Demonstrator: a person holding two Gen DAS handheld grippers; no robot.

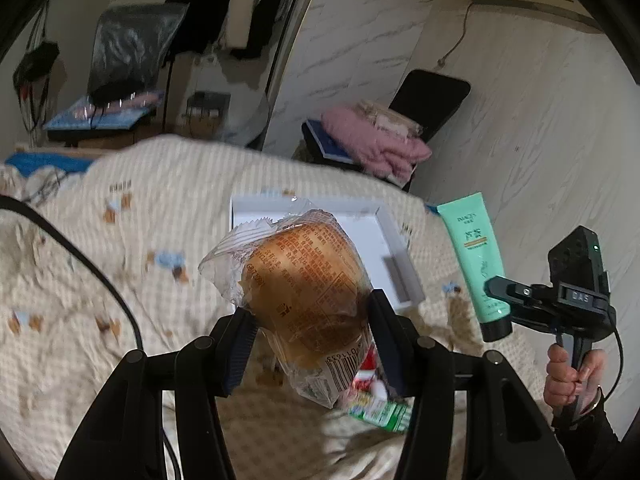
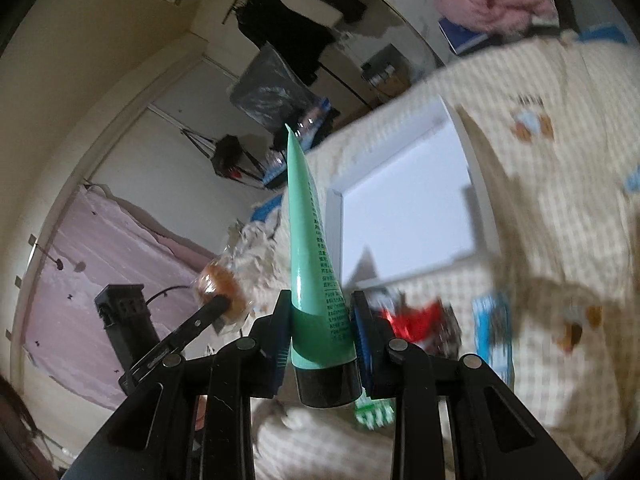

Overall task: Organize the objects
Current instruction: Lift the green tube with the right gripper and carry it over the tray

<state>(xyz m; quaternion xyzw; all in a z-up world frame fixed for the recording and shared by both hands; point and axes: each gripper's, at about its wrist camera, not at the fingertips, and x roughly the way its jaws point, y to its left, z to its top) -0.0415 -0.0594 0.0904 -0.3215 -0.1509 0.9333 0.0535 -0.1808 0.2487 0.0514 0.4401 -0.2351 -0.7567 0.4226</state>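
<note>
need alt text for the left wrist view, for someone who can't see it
The left gripper holds a wrapped bread bun above a checked bedspread, with an open white box behind it. At right, the right gripper holds a green tube, black cap downward.

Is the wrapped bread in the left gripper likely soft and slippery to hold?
Probably soft: the wrapped bread looks like a puffy bun that the left gripper clamps at its sides. Its clear, crinkled film may slip. It seems light for its size.

Dim indoor light; heavy fisheye bending with dark corners; motion blur smears the bedding (image 2: 560,240).
</note>
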